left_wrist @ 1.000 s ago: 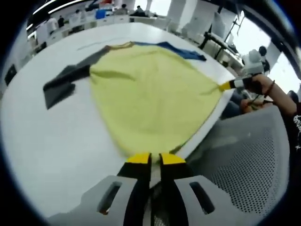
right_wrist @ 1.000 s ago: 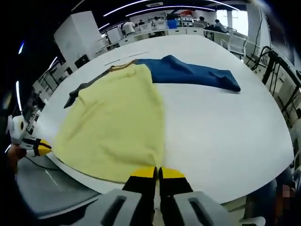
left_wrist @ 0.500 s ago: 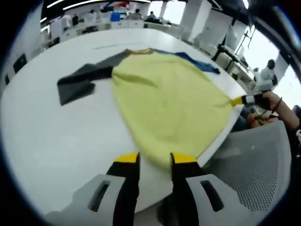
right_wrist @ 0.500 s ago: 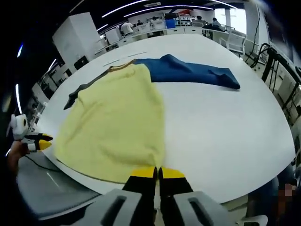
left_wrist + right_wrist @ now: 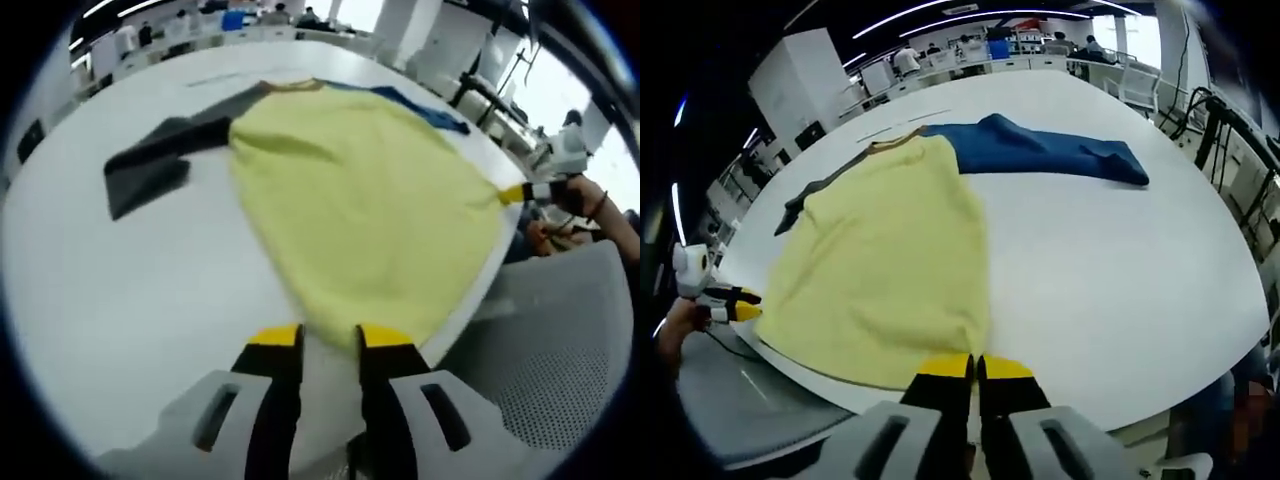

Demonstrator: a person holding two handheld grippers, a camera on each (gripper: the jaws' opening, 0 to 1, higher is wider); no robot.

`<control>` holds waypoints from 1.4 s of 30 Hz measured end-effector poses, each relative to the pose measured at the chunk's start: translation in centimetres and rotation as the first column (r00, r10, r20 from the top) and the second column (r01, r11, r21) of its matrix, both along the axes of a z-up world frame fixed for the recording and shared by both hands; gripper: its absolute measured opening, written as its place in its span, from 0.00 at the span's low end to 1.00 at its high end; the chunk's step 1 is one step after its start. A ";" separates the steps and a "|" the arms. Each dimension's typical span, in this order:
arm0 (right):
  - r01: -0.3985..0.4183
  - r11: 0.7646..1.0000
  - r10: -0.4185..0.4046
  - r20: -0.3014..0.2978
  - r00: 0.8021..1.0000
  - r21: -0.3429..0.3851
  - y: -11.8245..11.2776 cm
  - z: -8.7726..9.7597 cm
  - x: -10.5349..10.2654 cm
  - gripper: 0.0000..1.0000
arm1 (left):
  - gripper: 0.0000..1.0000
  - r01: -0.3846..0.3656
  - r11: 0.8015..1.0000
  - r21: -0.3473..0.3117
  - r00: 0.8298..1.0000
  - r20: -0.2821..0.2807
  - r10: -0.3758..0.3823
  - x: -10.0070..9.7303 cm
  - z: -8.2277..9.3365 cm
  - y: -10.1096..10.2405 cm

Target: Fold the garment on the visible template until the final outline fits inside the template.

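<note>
One garment (image 5: 360, 200) with two sleeves, one grey (image 5: 150, 165), one blue (image 5: 1050, 150); one table (image 5: 1120, 270); two grippers (image 5: 318, 340) (image 5: 975, 368); one chair (image 5: 540, 370).

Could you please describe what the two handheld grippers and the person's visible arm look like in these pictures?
Both the left gripper and the right gripper have black fingers with yellow tips, mounted on pale grey plastic bodies with slotted openings. In the left gripper view, the person's wrist wears a thin dark band.

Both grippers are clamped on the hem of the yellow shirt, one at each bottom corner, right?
Not quite. The right gripper is shut on the yellow shirt hem, but the left gripper is open, its jaws apart beside the hem, as the left gripper view shows.
</note>
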State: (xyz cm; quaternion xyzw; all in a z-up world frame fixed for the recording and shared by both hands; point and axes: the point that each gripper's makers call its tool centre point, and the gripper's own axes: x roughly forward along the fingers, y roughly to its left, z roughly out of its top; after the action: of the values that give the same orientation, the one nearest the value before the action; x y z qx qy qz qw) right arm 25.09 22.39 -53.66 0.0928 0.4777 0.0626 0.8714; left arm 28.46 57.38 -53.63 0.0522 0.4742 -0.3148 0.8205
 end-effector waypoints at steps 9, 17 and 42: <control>0.011 1.000 -0.011 -0.001 1.000 0.002 0.1 -0.1 -0.1 0.00 | 0.05 -0.003 1.000 -0.005 0.999 -0.035 0.003 -0.1 -0.5 -0.5; -0.009 1.000 0.009 0.016 1.000 -0.007 0.3 0.8 0.0 0.00 | 0.00 -0.037 0.997 -0.061 0.999 -0.004 0.037 0.0 2.4 -0.6; -0.031 0.999 0.031 0.026 0.999 -0.009 0.6 1.4 0.2 0.00 | 0.06 -0.045 0.998 0.054 0.997 -0.059 0.048 -1.8 0.6 0.9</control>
State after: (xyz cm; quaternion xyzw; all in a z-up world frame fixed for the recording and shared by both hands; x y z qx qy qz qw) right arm 25.30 23.03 -52.25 0.0810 0.4681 0.0755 0.8767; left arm 26.62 58.30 -53.03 0.0532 0.5081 -0.2845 0.8112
